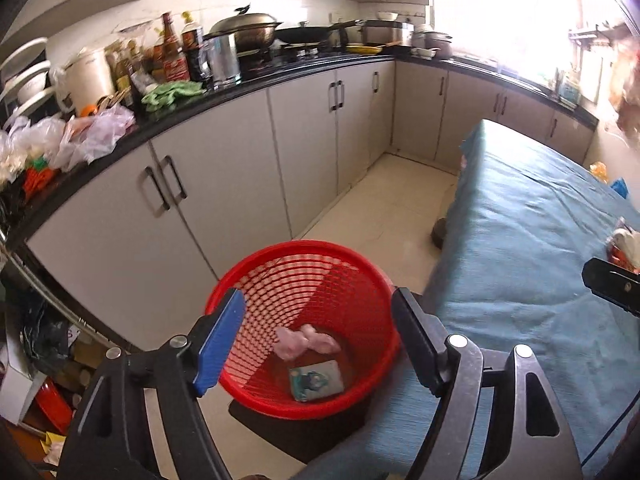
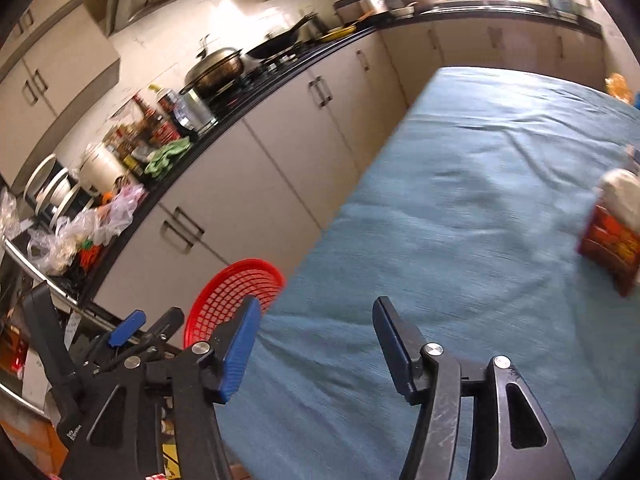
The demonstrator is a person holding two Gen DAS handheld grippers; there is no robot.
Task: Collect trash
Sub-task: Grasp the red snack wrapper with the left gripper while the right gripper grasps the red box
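Observation:
A red mesh basket [image 1: 256, 288] stands on the floor beside the blue-covered table [image 1: 532, 240]. Inside it lie a crumpled pink piece [image 1: 306, 341] and a small pale packet [image 1: 317, 380]. My left gripper [image 1: 318, 304] is open and empty, held right above the basket. The basket's rim also shows in the right wrist view [image 2: 224, 292]. My right gripper [image 2: 316, 312] is open and empty above the table's cloth [image 2: 460, 216]. A red and white snack packet [image 2: 612, 232] lies on the table at the far right; it shows in the left wrist view [image 1: 624, 246] too.
Grey cabinets [image 1: 224, 184] under a black counter [image 1: 248, 84] run along the left and back, crowded with bottles, pots and plastic bags [image 1: 80, 136]. A strip of pale floor [image 1: 392, 208] lies between cabinets and table. Clutter sits low at the left.

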